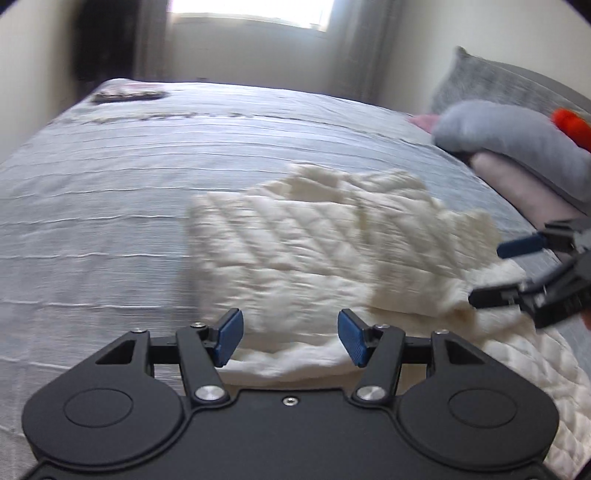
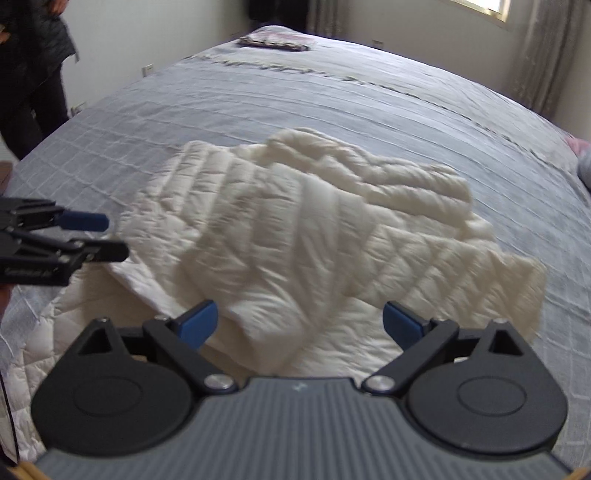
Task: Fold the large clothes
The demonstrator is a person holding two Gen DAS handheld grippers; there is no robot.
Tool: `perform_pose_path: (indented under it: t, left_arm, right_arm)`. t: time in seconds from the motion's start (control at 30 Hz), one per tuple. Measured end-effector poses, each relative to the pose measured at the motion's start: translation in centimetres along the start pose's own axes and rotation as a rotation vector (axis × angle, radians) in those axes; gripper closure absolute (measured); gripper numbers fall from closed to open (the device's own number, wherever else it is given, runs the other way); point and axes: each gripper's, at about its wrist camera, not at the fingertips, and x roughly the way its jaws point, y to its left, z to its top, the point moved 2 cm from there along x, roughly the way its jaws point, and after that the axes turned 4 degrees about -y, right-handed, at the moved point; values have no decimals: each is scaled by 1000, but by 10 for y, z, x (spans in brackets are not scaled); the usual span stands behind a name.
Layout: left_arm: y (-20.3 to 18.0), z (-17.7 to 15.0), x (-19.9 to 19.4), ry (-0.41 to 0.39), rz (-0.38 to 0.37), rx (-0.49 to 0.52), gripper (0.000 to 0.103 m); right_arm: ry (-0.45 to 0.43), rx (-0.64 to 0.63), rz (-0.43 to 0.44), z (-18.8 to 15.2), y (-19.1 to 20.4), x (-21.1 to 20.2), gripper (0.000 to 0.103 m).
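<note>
A cream quilted jacket point(image 1: 314, 243) lies partly folded on the grey bedspread point(image 1: 110, 192); it also shows in the right wrist view point(image 2: 295, 236). My left gripper point(image 1: 291, 341) is open and empty, just above the jacket's near edge. It appears at the left of the right wrist view point(image 2: 107, 236), beside the jacket's left edge. My right gripper point(image 2: 303, 323) is open and empty over the jacket's near folded part. It appears at the right of the left wrist view point(image 1: 491, 273), by the jacket's right side.
Grey and pink pillows point(image 1: 517, 147) lie at the bed's right side. A dark patterned folded item point(image 2: 273, 41) lies at the far corner of the bed. A person in dark clothes point(image 2: 33, 74) stands at the left. A window point(image 1: 251, 11) is behind the bed.
</note>
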Motion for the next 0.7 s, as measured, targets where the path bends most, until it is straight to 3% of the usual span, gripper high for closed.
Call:
perform_pose_path:
  t: [0.13,0.2,0.33,0.47,0.63,0.7]
  left_arm:
    - [17,-2,8,5,1,-39,51]
    - [19,-7,15,24,-23,-49,58]
    - [16,-19,28,63,-36,-45,59]
    - [14,-25,29,63,-40,-37,59]
    - [13,-25,23,59,-46,-29,58]
    - [12,-25,21,58,-49,-25,57]
  right_arm:
    - [15,-53,16,13,33,31,6]
    - [35,-85,-15,14,43,51,6]
    - [44,-152,-113,4,42,77,11]
    - [28,-105,-153,-3,4,59,17]
    - [20,27,-230,-27,-72,10,17]
    - [19,116,-221,-40,-104,-7,15]
